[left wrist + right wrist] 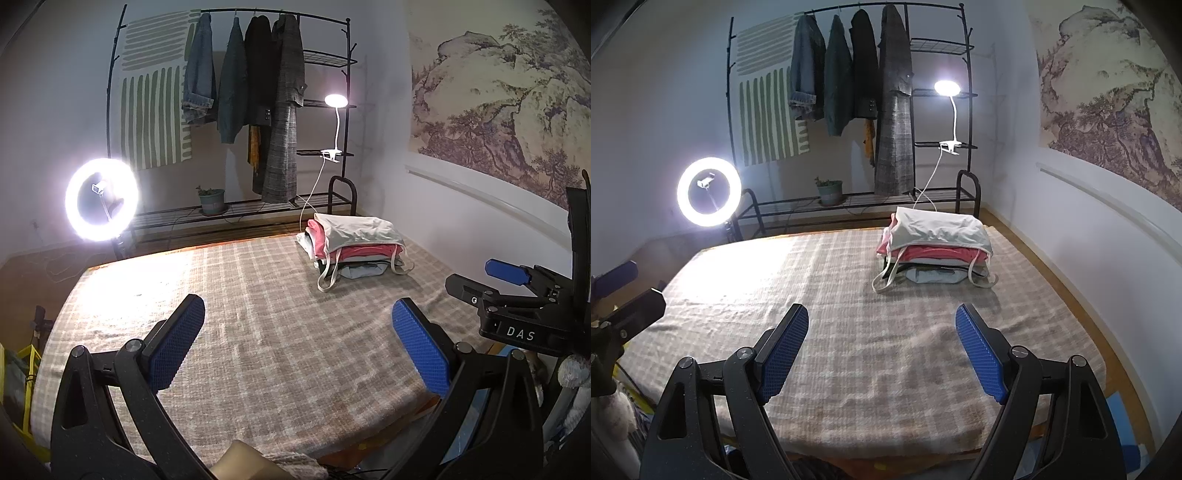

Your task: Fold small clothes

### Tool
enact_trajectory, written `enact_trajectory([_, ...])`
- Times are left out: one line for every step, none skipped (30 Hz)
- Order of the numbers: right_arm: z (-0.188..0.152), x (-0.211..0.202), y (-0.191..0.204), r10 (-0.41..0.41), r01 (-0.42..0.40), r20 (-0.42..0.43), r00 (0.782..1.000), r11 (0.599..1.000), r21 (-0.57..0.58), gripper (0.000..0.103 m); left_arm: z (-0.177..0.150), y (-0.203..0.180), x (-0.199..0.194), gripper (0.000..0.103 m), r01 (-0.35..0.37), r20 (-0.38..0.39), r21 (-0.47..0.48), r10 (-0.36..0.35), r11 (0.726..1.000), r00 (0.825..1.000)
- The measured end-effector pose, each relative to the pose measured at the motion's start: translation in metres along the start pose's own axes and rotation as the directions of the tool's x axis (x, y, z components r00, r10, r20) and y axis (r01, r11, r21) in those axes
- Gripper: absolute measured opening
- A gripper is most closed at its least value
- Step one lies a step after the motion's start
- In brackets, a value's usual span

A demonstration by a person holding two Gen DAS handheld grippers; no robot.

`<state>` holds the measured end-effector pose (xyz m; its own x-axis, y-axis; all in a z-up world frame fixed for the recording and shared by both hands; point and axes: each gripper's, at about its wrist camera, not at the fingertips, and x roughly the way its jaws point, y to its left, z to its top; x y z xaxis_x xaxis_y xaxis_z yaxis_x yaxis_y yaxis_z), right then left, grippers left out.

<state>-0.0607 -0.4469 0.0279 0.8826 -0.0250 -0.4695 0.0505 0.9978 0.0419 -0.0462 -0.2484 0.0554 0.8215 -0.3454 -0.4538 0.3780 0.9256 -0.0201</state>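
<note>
White "DAS" lettering [520,333] marked the right gripper [882,354]; both it and the left gripper [299,343] held fingers spread, empty, facing the clothes stack [354,251].

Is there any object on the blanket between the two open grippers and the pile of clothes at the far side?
Nothing visible stands in the way. Between the left gripper, the right gripper and the pile of clothes lies only bare checked blanket. Both grippers are open and empty. The pile's loose straps hang toward the grippers.
</note>
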Motion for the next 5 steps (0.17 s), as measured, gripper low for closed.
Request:
enact_trajectory([-0.0002, 0.0006, 0.0, 0.0, 0.0, -0.001, 1.0, 1.0, 0.0, 0.082, 0.0007, 0.0001, -0.0003, 0.103, 0.0, 0.005, 0.003, 0.0, 1.0, 1.0])
enact_trajectory([-0.0003, 0.0015, 0.0001, -0.001, 0.001, -0.003, 1.0, 1.0, -0.001, 0.082, 0.0, 0.0002, 0.0006, 0.103, -0.004, 0.009, 0.004, 0.004, 1.0, 1.0])
enact_trajectory([-0.0002, 0.002, -0.0001, -0.001, 0.001, -0.004, 1.0, 1.0, -0.001, 0.082, -0.0001, 0.0006, 0.0008, 0.103, -0.006, 0.012, 0.006, 0.006, 1.0, 1.0])
enact_trajectory([-0.0003, 0.0028, 0.0, -0.001, 0.001, -0.005, 1.0, 1.0, -0.002, 0.082, 0.001, 0.0011, 0.0013, 0.103, -0.004, 0.013, 0.007, 0.004, 1.0, 1.0])
enact_trajectory([-0.0005, 0.0037, -0.0001, -0.001, 0.001, -0.006, 1.0, 1.0, -0.002, 0.082, 0.0007, 0.0016, 0.0022, 0.103, -0.003, 0.013, 0.006, 0.003, 1.0, 1.0])
